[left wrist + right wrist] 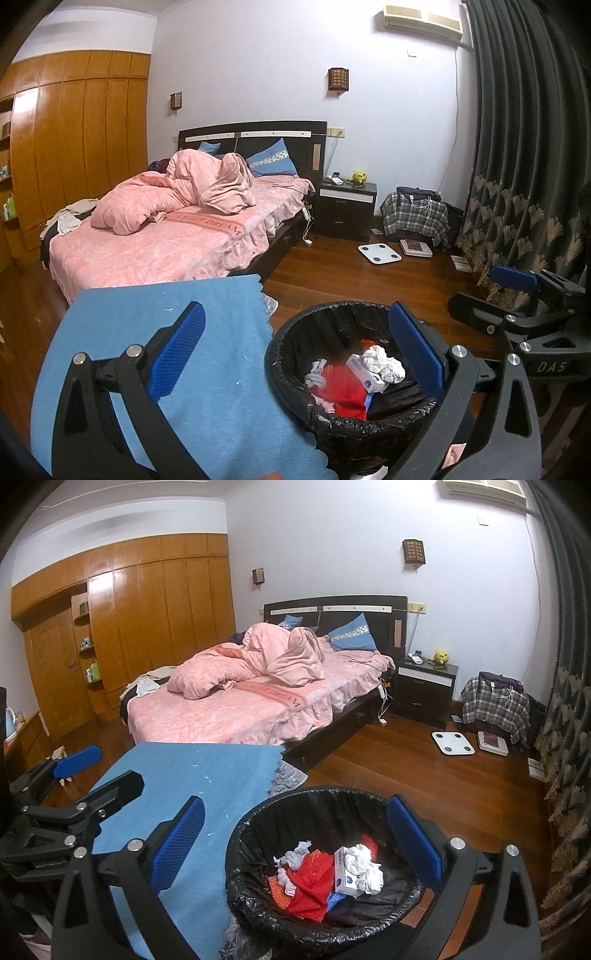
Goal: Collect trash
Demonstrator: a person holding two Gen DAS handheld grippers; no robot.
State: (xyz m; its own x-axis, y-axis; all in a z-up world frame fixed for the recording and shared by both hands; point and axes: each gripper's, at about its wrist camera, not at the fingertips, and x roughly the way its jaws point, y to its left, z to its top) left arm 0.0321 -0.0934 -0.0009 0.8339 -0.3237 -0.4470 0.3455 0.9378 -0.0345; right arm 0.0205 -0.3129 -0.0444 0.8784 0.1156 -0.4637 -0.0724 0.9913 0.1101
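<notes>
A round bin with a black liner (343,307) (332,794) stands beside a table covered with a blue cloth (166,332) (192,775). Inside lie crumpled white tissues (380,363) (364,866), a small white and blue box (364,373) (343,877) and red wrapping (343,387) (314,884). My left gripper (295,350) is open, straddling the table edge and the bin's left side, with nothing held. My right gripper (295,840) is open over the bin, also with nothing held. Each gripper shows at the other view's side: the right gripper (493,293), the left gripper (99,771).
A bed with pink bedding (166,236) (240,709) fills the middle of the room. Beyond it stand a dark nightstand (347,210), a white scale (378,253) on the wood floor and a plaid-covered seat (415,216). Dark curtains (524,166) hang right, a wooden wardrobe (147,609) left.
</notes>
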